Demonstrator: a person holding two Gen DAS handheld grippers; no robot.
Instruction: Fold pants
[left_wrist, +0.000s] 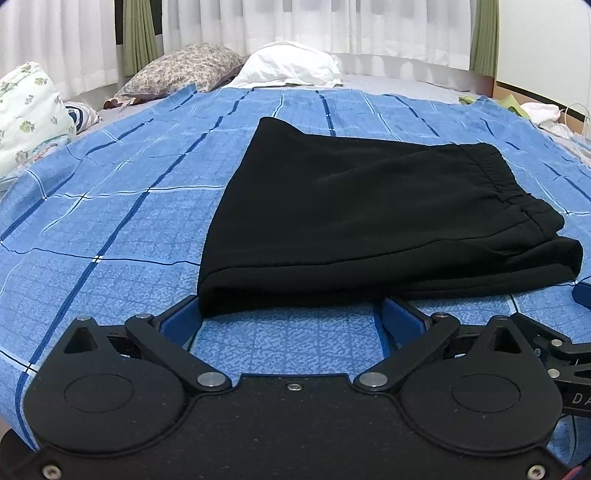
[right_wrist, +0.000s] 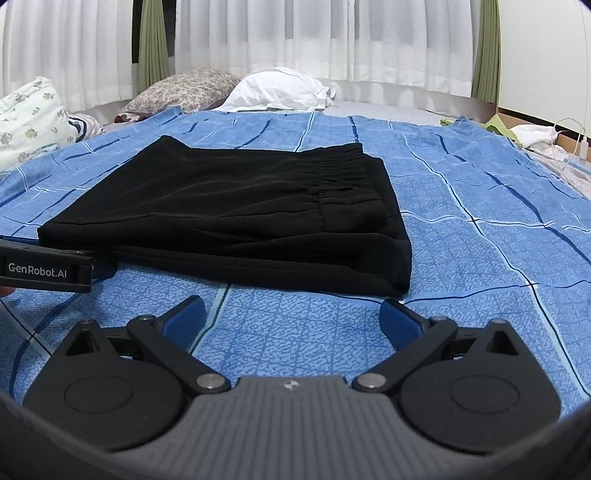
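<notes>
Spread over the bed (right_wrist: 480, 206), the blue checked sheet (left_wrist: 110, 229) carries the folded black pants (left_wrist: 369, 206), and just before their near edge both the left hand-held gripper (left_wrist: 291, 321) and right hand-held gripper (right_wrist: 291, 321) are wide open and empty, so a careless push could, I think, spoil the fold.

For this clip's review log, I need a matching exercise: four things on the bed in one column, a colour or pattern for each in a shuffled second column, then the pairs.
Column one:
1. folded pants
2. bedspread
3. left pillow
4. right pillow

Column two:
A. plain white
B. black
C. small floral print
D. blue with dark grid lines

Pairs: 1-B, 2-D, 3-C, 4-A.

Both the left gripper and the right gripper have their jaws apart, near the pants' front edge and holding nothing.
</notes>
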